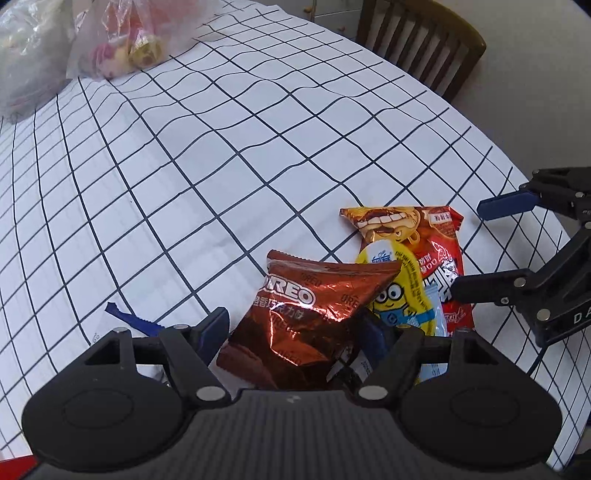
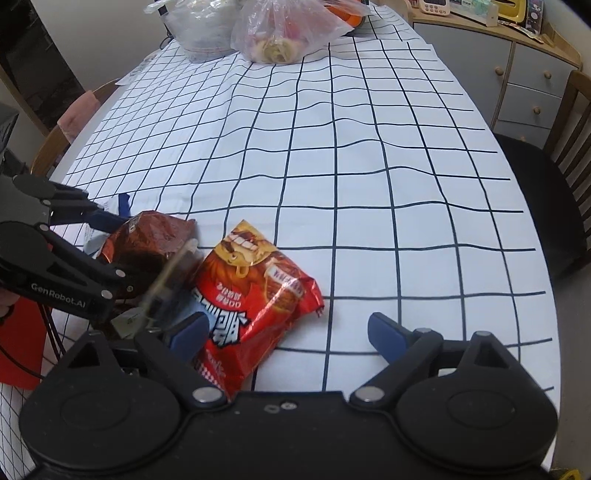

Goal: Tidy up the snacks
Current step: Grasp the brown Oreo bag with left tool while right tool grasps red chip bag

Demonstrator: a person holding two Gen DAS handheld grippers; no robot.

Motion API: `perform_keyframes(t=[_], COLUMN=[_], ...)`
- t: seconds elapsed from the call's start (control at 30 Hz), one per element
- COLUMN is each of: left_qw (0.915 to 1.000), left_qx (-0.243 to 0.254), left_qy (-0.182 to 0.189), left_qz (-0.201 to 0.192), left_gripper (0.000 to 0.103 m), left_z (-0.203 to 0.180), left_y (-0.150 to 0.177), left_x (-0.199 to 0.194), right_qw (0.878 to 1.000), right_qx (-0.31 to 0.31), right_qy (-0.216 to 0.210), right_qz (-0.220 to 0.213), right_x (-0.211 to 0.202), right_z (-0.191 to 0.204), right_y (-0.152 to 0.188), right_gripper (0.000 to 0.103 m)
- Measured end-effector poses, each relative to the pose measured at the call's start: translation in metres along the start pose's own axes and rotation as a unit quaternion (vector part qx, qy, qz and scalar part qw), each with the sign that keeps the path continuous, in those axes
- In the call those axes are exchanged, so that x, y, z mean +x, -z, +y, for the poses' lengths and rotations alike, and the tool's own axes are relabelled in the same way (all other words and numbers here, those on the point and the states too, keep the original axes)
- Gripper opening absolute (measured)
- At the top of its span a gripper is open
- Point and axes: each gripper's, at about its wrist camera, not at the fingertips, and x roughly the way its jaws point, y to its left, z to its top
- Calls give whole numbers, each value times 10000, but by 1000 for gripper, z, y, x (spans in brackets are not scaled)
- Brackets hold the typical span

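Note:
A brown Oreo packet (image 1: 310, 314) sits between the fingers of my left gripper (image 1: 295, 332), which closes on its sides; it also shows in the right wrist view (image 2: 147, 243). A yellow Minions packet (image 1: 400, 291) lies beside it, blurred in the right wrist view (image 2: 166, 280). A red snack bag (image 1: 436, 240) lies under it. My right gripper (image 2: 288, 332) is open over the red bag (image 2: 255, 295); its left fingertip (image 2: 188, 330) is beside the bag. It shows in the left wrist view (image 1: 476, 247) too.
A white tablecloth with a dark grid (image 2: 369, 166) covers the table. Clear plastic bags of food (image 2: 284, 33) stand at the far end. Wooden chairs (image 1: 421, 40) stand around it. A cabinet (image 2: 517, 74) is at the far right. A blue torn scrap (image 1: 129, 317) lies by my left fingers.

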Motion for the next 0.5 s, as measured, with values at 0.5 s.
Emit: perform_keyframes(t=[0.5], left_qw=[9957], left_qx=[-890], left_qy=[130], left_qz=[-202], left_gripper=[51], left_z=[15], left_y=[3], left_x=[2], right_qw=[9998], right_qx=[170], right_qy=[30], right_qz=[-41], right_x=[29], right_z=[25], right_y=[-17], right_gripper=[87])
